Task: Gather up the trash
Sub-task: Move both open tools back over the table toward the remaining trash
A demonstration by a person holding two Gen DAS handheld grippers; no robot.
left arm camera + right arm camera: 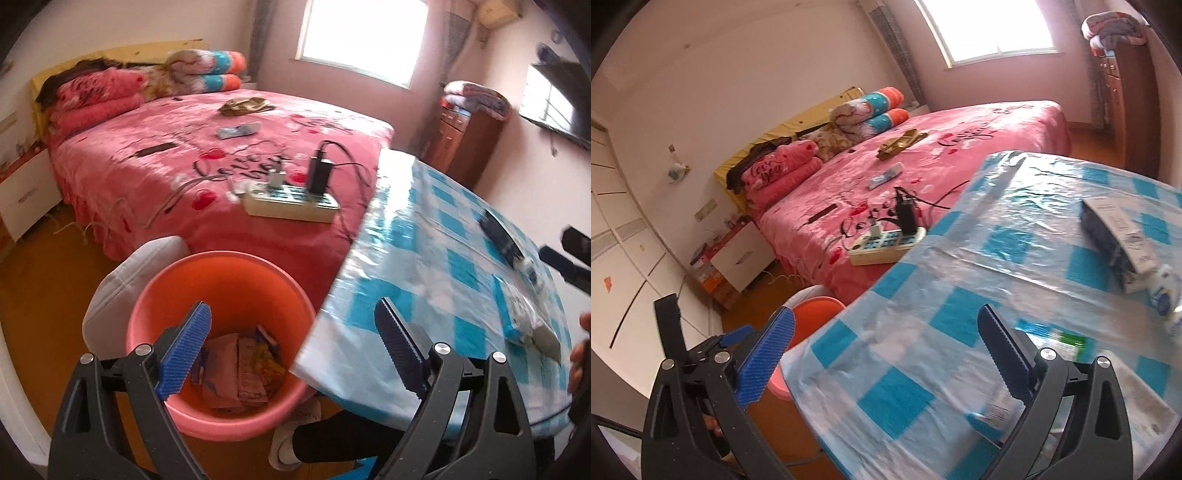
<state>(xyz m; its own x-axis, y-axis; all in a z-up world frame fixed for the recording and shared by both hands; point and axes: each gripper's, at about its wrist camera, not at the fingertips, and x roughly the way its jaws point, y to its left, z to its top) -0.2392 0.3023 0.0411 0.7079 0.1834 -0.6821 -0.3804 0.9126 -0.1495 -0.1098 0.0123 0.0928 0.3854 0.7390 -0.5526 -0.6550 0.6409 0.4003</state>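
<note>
Because the pink bin [221,295] is parked on the floor beside the surface [424,266], trash can be dropped straight in; wrappers [236,369] already lie inside; left gripper [291,354] and right gripper [886,358] are held wide apart, nothing gripped; a dark box [1115,236] waits on the surface.

Window [364,35] glare, motion blur, fisheye.
</note>
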